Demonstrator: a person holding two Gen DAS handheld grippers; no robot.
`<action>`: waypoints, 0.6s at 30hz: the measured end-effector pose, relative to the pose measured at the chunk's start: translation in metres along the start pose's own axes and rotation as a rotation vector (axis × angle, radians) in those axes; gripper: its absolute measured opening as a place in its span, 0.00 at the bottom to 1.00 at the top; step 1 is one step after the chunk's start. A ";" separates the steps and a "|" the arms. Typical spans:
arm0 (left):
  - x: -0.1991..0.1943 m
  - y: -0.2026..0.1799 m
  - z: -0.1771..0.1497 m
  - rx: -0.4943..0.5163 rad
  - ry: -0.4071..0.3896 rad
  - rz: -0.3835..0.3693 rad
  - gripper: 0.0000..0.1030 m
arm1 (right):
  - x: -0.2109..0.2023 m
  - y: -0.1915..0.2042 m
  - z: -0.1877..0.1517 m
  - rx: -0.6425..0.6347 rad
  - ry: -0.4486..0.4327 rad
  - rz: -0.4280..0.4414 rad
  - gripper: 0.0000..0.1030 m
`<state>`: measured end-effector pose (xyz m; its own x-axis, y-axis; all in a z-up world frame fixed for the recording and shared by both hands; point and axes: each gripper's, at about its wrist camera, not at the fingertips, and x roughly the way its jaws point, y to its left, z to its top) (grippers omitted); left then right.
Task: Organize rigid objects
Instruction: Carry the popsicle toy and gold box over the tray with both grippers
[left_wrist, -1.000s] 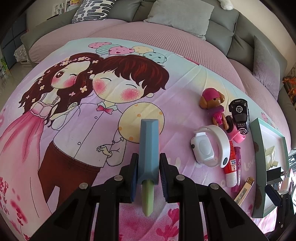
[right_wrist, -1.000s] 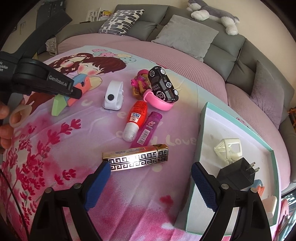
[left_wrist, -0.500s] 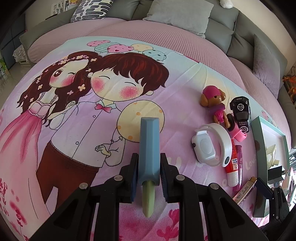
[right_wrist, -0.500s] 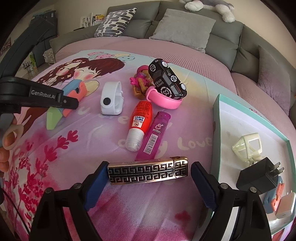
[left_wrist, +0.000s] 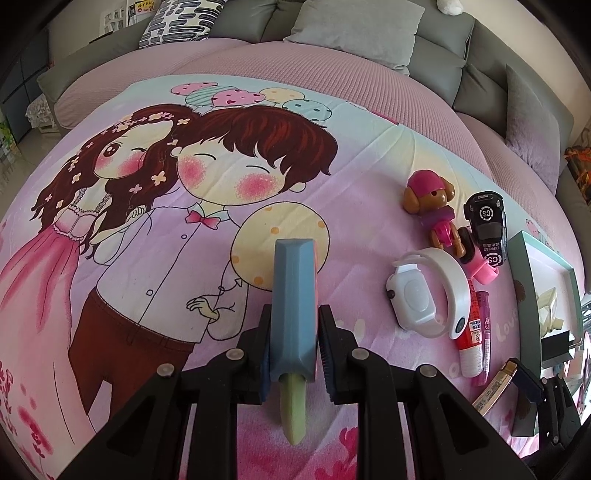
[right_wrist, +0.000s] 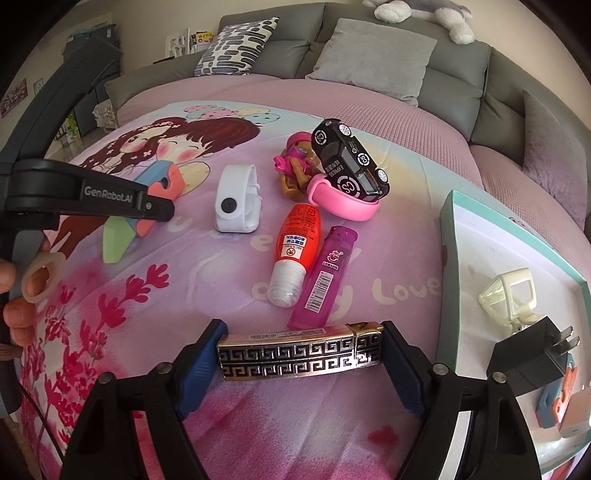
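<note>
Item: gold patterned lighter (right_wrist: 301, 356), lying crosswise on the bed's cartoon sheet (right_wrist: 236, 435) just beside the teal tray (right_wrist: 452, 236). Our right gripper (right_wrist: 301, 360) brackets it end to end, jaws apart and just now closing, we judge to lift it into the tray, where a black plug (right_wrist: 532, 356) already lies. Our left gripper (left_wrist: 293, 349) waits, jaws clamped on a blue block (left_wrist: 293, 295). Unsorted nearby: purple lighter (right_wrist: 325, 277), red bottle (right_wrist: 295, 247), toy car (right_wrist: 349, 162).
</note>
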<state>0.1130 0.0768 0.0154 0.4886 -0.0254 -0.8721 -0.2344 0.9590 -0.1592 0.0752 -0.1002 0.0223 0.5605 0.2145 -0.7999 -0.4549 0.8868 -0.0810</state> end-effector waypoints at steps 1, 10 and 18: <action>0.001 0.000 0.000 0.000 -0.004 0.001 0.22 | -0.001 0.000 0.000 0.001 -0.002 0.004 0.82; -0.007 0.017 0.004 -0.085 -0.051 -0.039 0.21 | -0.015 -0.004 0.004 0.042 -0.049 0.036 0.82; -0.038 0.018 0.007 -0.097 -0.135 -0.058 0.21 | -0.034 -0.015 0.011 0.109 -0.109 0.063 0.82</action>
<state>0.0961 0.0975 0.0493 0.6109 -0.0350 -0.7910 -0.2795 0.9252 -0.2568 0.0704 -0.1167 0.0574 0.6080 0.3088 -0.7314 -0.4171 0.9081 0.0366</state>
